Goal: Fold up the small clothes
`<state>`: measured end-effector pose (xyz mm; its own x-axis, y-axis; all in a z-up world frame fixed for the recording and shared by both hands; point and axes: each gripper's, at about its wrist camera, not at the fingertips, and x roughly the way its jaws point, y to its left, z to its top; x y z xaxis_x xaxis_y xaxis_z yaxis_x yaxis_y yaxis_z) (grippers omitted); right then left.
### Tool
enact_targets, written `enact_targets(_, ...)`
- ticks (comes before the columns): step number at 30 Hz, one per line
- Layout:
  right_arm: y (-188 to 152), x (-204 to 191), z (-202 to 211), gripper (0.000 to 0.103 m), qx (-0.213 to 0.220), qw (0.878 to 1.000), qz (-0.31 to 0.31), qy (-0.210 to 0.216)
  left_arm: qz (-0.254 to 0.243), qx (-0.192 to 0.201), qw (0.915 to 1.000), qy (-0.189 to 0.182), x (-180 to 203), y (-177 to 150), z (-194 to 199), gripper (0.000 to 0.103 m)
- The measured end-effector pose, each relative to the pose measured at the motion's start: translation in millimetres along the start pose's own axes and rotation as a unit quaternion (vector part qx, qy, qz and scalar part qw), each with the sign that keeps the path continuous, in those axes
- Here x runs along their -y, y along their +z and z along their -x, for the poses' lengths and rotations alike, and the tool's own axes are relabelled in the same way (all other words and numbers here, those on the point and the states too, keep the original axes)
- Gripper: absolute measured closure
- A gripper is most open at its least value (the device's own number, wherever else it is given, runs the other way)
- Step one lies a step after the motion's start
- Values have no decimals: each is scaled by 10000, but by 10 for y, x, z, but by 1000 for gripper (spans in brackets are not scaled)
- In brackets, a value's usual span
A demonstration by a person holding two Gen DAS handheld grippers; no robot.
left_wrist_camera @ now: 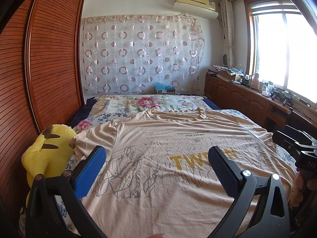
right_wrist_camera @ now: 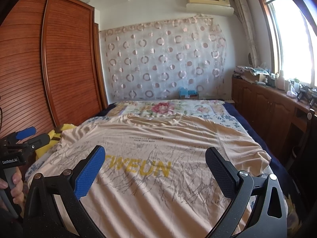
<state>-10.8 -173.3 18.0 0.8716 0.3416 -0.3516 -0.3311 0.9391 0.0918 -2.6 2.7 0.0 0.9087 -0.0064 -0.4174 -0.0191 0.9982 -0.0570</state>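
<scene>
A beige T-shirt (left_wrist_camera: 168,138) with yellow lettering and a grey branch print lies spread flat, front up, on the bed; its collar is at the far end. It also shows in the right wrist view (right_wrist_camera: 158,144). My left gripper (left_wrist_camera: 156,166) is open and empty, hovering above the shirt's near left part. My right gripper (right_wrist_camera: 154,168) is open and empty above the shirt's near middle. The right gripper also shows at the right edge of the left wrist view (left_wrist_camera: 297,140), and the left gripper at the left edge of the right wrist view (right_wrist_camera: 23,136).
A yellow plush toy (left_wrist_camera: 47,150) lies at the bed's left edge beside the wooden wardrobe (left_wrist_camera: 39,69). The floral bedspread (left_wrist_camera: 142,103) covers the bed. A low wooden cabinet (left_wrist_camera: 247,97) with clutter runs under the window on the right.
</scene>
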Motion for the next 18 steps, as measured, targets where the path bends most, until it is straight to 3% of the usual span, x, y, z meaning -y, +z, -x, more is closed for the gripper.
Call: enact_targets(18, -8, -4, -2, 0, 7, 10000, -8, 4, -17, 31, 10000, 2, -6, 29, -2, 0)
